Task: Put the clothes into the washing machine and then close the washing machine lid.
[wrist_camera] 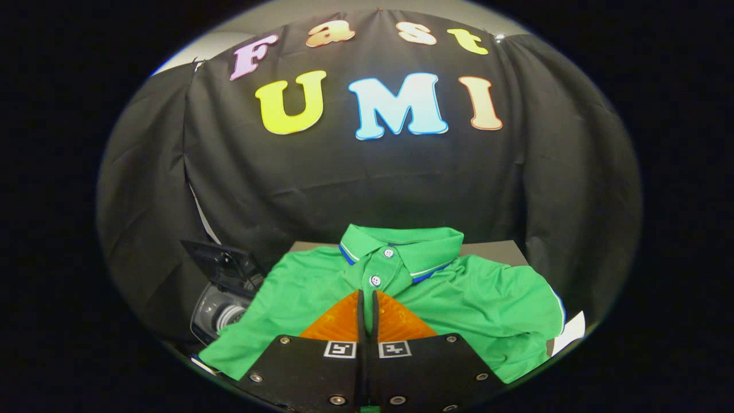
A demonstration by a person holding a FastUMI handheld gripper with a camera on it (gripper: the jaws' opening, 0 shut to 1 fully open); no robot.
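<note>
A green polo shirt lies spread on the table, collar toward the booth wall and buttons facing up. My gripper is shut, its fingers pressed together over the shirt's chest just below the lower button. I cannot tell whether any cloth is pinched between them. To the left of the shirt stands a small grey washing machine. Its dark lid is raised and its drum opening shows. The shirt's left sleeve reaches up to the machine.
The grey table shows behind the collar, close to the black cloth wall. A white sheet pokes out from under the shirt's right sleeve.
</note>
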